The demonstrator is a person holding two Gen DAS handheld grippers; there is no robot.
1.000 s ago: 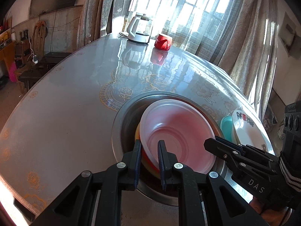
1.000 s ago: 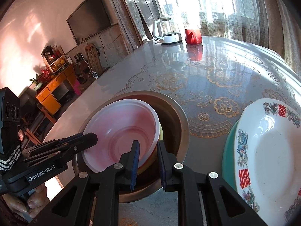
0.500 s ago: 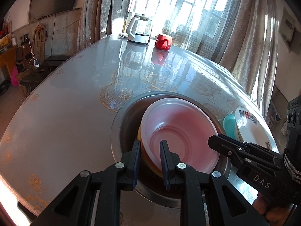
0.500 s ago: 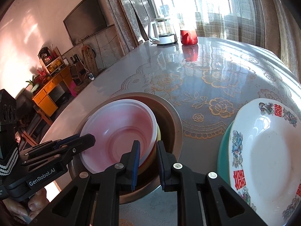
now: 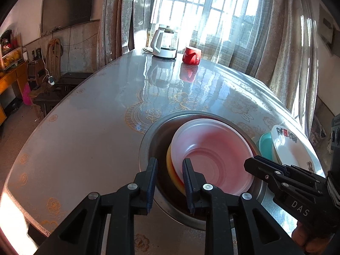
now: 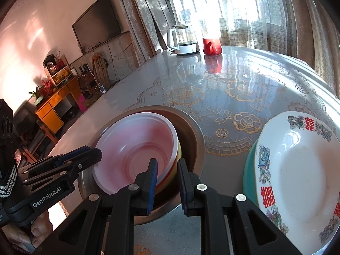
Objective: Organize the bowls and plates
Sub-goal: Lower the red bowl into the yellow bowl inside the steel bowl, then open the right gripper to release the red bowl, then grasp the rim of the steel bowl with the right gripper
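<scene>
One pink translucent plastic bowl (image 6: 131,144), being released into round steel basin (image 5: 148,140) at table (image 5: 85,138) near edge. Left hand-held gripper (image 5: 170,165): jaws just opening, astride rim, unpressed. Right hand-held gripper (image 6: 166,165): clamped on rim. Next: unclamp, lift clear.

Both wrist views look steeply down along their tongs, close over the worktop (image 5: 85,140); both share the translucent pink plastic bowl (image 5: 212,157) (image 6: 138,148).
</scene>
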